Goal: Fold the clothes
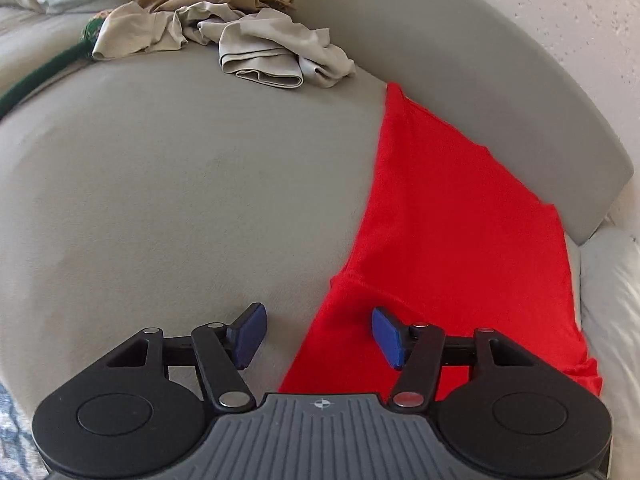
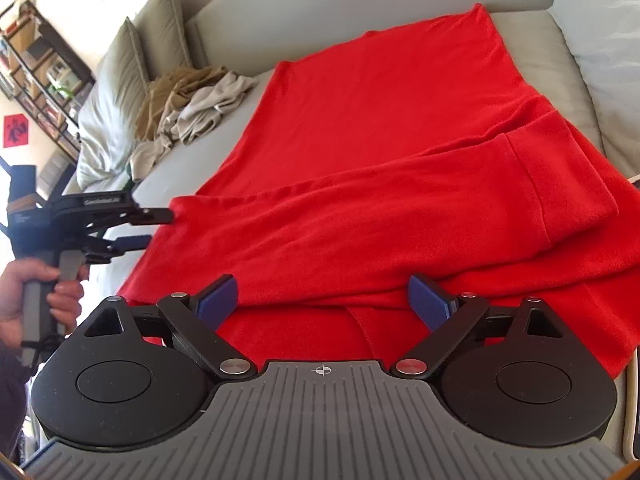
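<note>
Sleeves in, that was the step in hand: the bright red long-sleeved knit top (image 2: 380,128) lay spread flat on the pale grey fabric sofa seat (image 1: 180,184), and one sleeve (image 2: 420,200) was already laid across the body with its cuff toward the right. The right gripper (image 2: 324,300) hovered over the near hem, blue pads (image 2: 430,304) spread wide, released, nothing between them. Over on the left, the left gripper (image 1: 318,336) sat at the garment's left edge, one pad above red cloth, the other above bare cushion, jaws apart and empty as well; in the right wrist view its tips looked to be just beside the sleeve fold. A crumpled pile of beige and tan clothes (image 1: 256,44) waited at the far end, well apart. Judging by this, the next move called for both grippers to pinch an edge and carry it across, keeping the folded sleeve from sliding.
</note>
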A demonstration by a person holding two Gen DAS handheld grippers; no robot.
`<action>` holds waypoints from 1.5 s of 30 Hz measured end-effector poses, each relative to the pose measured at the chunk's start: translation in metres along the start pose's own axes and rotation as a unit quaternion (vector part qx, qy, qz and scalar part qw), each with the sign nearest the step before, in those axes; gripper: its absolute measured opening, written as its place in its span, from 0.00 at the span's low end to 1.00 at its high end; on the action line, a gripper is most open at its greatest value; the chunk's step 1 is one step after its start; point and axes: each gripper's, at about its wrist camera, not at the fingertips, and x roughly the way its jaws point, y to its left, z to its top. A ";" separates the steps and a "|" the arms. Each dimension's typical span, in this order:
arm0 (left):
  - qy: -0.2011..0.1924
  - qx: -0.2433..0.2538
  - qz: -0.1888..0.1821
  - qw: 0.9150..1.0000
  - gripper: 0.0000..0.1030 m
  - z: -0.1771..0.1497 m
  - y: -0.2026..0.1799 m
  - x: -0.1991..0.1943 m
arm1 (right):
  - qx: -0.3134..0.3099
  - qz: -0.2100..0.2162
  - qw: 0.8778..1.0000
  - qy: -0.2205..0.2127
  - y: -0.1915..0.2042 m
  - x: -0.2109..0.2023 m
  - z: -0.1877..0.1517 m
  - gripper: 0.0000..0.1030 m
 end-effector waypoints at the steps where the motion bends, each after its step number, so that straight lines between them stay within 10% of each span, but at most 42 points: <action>1: 0.003 -0.012 -0.019 1.000 0.36 0.002 0.002 0.003 | -0.001 0.001 1.000 0.000 0.000 0.000 0.000 0.90; 2: 0.006 -0.024 -0.039 0.999 0.04 0.005 0.004 0.006 | -0.003 0.002 1.000 0.000 -0.001 0.000 -0.001 0.90; 9: -0.050 0.117 0.037 0.991 0.06 0.005 -0.030 0.003 | -0.013 0.003 1.000 0.002 -0.001 0.000 -0.001 0.90; 17: -0.081 0.237 0.159 0.955 0.42 -0.014 -0.063 -0.021 | -0.042 -0.015 0.999 0.004 0.010 0.002 -0.003 0.92; 21: -0.103 0.198 0.152 0.963 0.63 -0.027 -0.056 -0.071 | -0.048 -0.020 0.999 0.005 0.013 -0.002 -0.005 0.93; 29: -0.072 0.038 0.110 0.991 0.64 -0.080 -0.012 -0.129 | -0.015 -0.011 1.000 0.006 0.008 -0.013 -0.005 0.94; 38: -0.125 -0.095 0.064 0.986 0.49 -0.112 0.004 -0.141 | 0.051 0.020 0.998 -0.036 -0.009 -0.034 -0.002 0.94; 45: -0.075 -0.161 0.050 0.983 0.49 -0.111 0.023 -0.106 | 0.096 0.020 0.995 -0.009 -0.028 -0.027 -0.007 0.84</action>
